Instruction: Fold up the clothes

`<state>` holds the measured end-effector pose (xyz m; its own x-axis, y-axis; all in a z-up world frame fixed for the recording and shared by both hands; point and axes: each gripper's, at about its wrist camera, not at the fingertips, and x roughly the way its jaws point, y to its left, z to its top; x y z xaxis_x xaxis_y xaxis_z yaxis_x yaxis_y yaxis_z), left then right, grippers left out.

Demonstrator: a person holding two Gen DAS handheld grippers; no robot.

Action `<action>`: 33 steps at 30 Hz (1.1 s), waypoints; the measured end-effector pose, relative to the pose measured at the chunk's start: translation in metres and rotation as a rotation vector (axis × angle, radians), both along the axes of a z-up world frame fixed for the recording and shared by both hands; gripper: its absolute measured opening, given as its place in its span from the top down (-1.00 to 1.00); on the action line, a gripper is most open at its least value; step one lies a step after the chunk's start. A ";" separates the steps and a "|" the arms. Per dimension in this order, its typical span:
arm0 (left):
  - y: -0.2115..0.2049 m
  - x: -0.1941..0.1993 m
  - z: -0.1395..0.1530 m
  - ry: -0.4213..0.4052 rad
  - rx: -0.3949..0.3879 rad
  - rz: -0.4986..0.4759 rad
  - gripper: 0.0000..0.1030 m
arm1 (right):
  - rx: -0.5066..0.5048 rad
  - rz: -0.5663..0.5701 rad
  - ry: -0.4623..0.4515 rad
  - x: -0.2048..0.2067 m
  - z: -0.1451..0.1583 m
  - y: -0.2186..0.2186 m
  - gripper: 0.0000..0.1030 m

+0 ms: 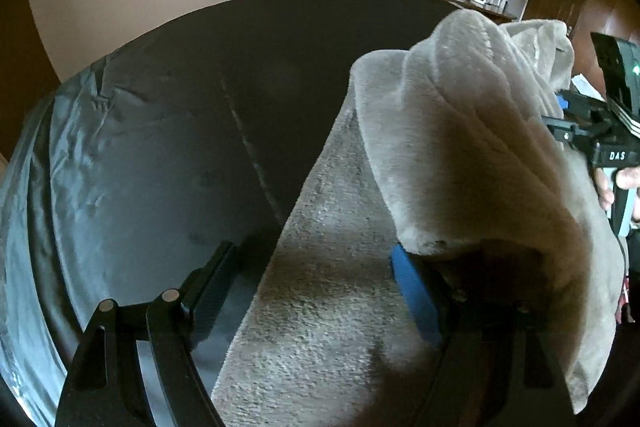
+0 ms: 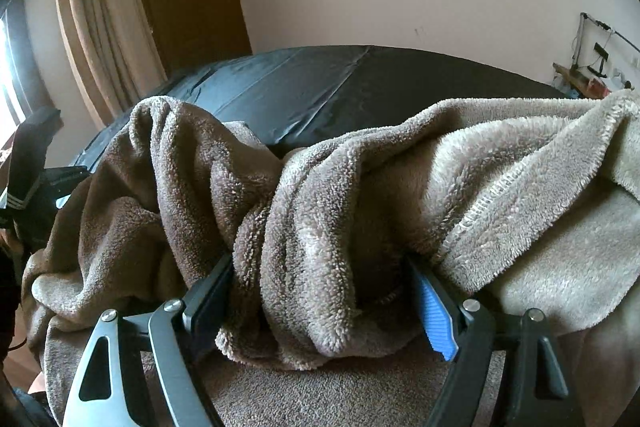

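Garment: the grey-brown fleece garment [image 1: 472, 155] lies partly flat on the dark sheet [image 1: 168, 155] and partly bunched in a raised fold between my two tools.
Left gripper: my left gripper [image 1: 316, 267] stands wide, nothing pinched; the flat layer runs under the gap and the lifted fold drapes over the blue finger [image 1: 416, 303], resting there, not clamped.
Right gripper: my right gripper [image 2: 320, 287] is also wide, with a thick roll of fleece filling the gap; I think the pads only flank it, though the pile hides the contact.
Risk, slip: if I lift now, the loose roll could slide out and the fold collapse.
Risk, snag: the draped edge could catch my blue finger and drag the lower layer askew.
Risk, bulk: closing on so much pile may grab two layers.
Pose: both tools slant steeply down at the bed, side by side, near each other.
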<state>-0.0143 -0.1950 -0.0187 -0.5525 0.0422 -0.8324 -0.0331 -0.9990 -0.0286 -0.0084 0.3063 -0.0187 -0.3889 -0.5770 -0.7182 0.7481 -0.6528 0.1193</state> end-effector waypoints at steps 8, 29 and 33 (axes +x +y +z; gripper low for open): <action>0.025 0.005 0.007 -0.010 -0.019 -0.040 0.73 | 0.001 -0.003 -0.003 -0.009 -0.004 -0.033 -0.60; -0.172 0.122 0.105 0.294 -0.028 0.721 0.81 | -0.132 -0.041 0.204 0.027 0.047 0.000 -0.68; -0.208 0.154 0.110 0.289 -0.065 0.852 0.81 | -0.085 -0.021 0.190 0.028 0.040 -0.007 -0.68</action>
<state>0.1392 -0.4029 0.0914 -0.5625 -0.5198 -0.6429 0.7223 -0.6874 -0.0762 0.0194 0.2998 0.0216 -0.5251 -0.6225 -0.5803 0.7486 -0.6622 0.0328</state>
